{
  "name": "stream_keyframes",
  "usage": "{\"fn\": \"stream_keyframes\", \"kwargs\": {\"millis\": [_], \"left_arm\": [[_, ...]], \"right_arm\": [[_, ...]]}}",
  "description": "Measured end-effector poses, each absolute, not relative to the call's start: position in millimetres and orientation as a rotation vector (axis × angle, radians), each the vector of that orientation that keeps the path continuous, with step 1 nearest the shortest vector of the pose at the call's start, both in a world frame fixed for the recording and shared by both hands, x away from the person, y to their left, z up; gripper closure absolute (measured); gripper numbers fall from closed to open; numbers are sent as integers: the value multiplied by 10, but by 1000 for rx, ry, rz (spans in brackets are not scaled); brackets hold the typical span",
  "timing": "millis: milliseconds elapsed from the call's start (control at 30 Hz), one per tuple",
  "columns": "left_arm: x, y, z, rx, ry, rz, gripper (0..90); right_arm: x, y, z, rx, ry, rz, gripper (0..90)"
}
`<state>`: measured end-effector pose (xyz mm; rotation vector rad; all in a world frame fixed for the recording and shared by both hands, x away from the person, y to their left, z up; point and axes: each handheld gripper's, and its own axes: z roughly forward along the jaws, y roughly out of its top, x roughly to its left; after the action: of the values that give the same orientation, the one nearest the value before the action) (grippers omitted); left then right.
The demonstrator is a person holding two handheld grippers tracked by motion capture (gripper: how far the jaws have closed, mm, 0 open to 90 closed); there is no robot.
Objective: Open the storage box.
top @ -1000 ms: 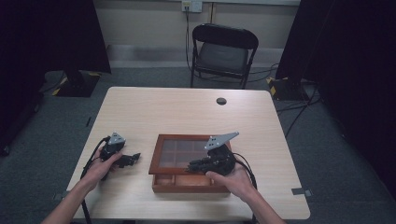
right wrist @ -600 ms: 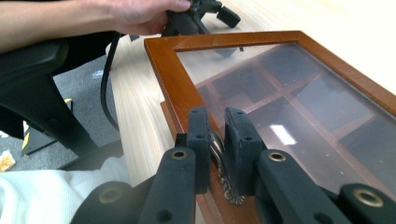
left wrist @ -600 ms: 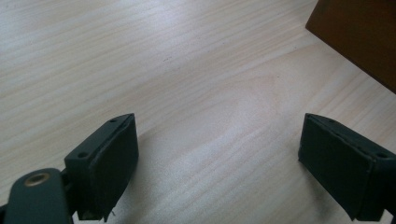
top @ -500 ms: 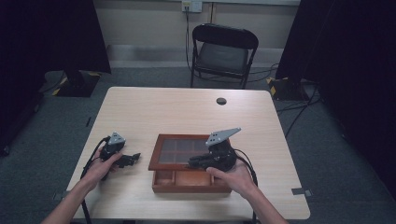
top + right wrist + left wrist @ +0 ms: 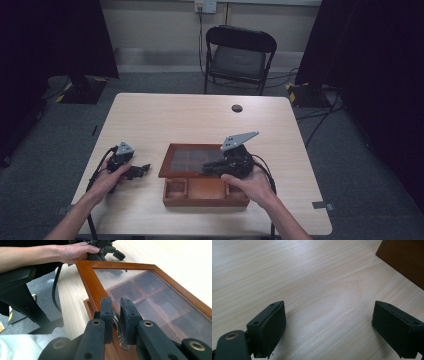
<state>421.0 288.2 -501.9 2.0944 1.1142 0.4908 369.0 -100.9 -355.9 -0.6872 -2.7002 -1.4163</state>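
A brown wooden box [image 5: 205,196] with divided compartments sits near the table's front edge. Its glass-paned lid [image 5: 186,159] is tilted up at the front, and the front compartments show beneath it. My right gripper [image 5: 206,169] is shut on the small brass handle [image 5: 120,338] at the lid's front rim, with its jaws [image 5: 116,315] close together around it. The lid's frame [image 5: 89,281] runs away from the jaws. My left gripper [image 5: 142,170] lies on the table to the left of the box, open [image 5: 329,327] over bare wood, with the box's corner [image 5: 404,257] farther off.
A small black round object [image 5: 237,108] lies at the table's far side. A black folding chair [image 5: 239,55] stands behind the table. Cables trail from both grippers toward the front edge. The other hand and its gripper [image 5: 110,251] show beyond the lid in the right gripper view.
The lid's front edge has risen with my right gripper, and the box's front compartments have come into sight. The left gripper has stayed where it was.
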Motion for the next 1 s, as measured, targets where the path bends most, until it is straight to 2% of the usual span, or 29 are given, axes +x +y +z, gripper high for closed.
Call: {"fn": "stream_keyframes", "kwargs": {"millis": [1000], "left_arm": [[4210, 2878, -5021, 2086, 1117, 490, 116]], "right_arm": [[3843, -1012, -3367, -687, -2696, -1447, 818]]}}
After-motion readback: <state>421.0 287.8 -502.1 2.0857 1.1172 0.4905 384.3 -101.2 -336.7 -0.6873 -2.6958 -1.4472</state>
